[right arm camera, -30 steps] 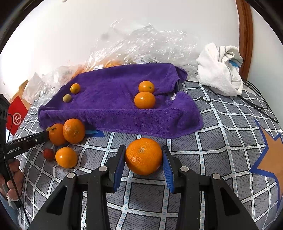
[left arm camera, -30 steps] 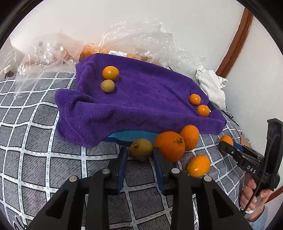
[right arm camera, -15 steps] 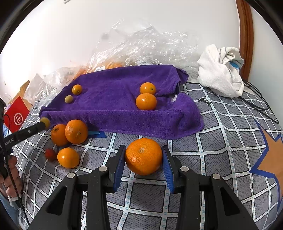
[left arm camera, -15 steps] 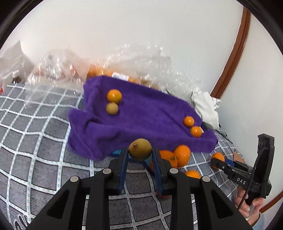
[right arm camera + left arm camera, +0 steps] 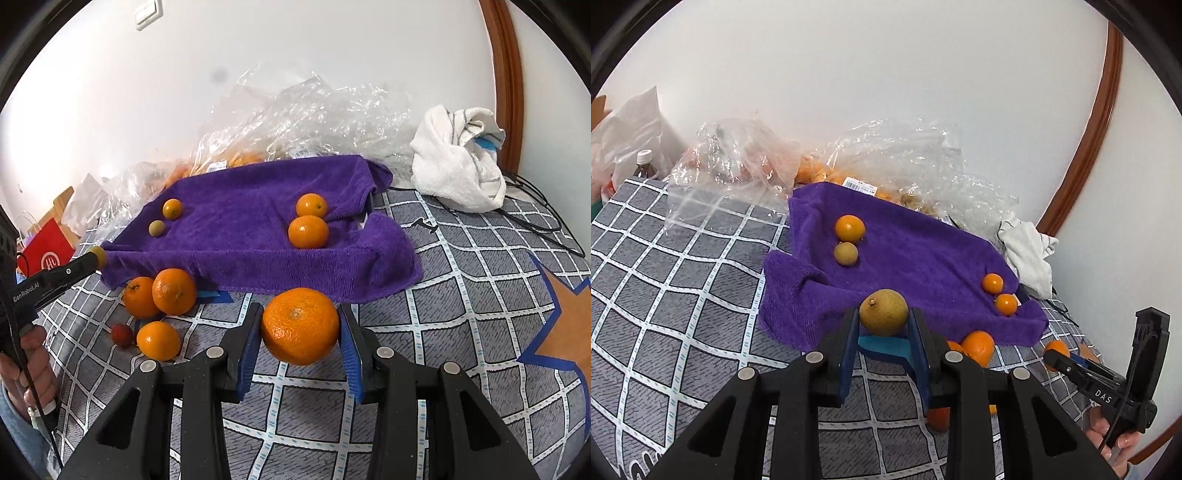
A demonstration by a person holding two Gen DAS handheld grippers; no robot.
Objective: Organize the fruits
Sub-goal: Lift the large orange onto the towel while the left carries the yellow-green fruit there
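My left gripper (image 5: 883, 326) is shut on a yellow-brown round fruit (image 5: 883, 312) and holds it raised in front of the purple towel (image 5: 916, 258). My right gripper (image 5: 300, 332) is shut on a large orange (image 5: 300, 325) just before the towel's (image 5: 258, 229) front edge. On the towel lie a small orange (image 5: 850, 228) and a brownish fruit (image 5: 845, 253) at the left, and two small oranges (image 5: 992, 283) (image 5: 1006, 304) at the right. Loose oranges (image 5: 174, 291) (image 5: 158, 340) and a small red fruit (image 5: 122, 334) lie on the checked cover.
Crumpled clear plastic bags (image 5: 295, 118) with more oranges lie behind the towel against the wall. A white cloth (image 5: 458, 158) and black cables (image 5: 535, 221) sit at the right. A red bag (image 5: 46, 251) and a bottle (image 5: 644, 164) stand at the left.
My left gripper has closed on the yellow-brown fruit and lifted it off the cover toward the towel. My right gripper has stayed shut on the large orange, almost still.
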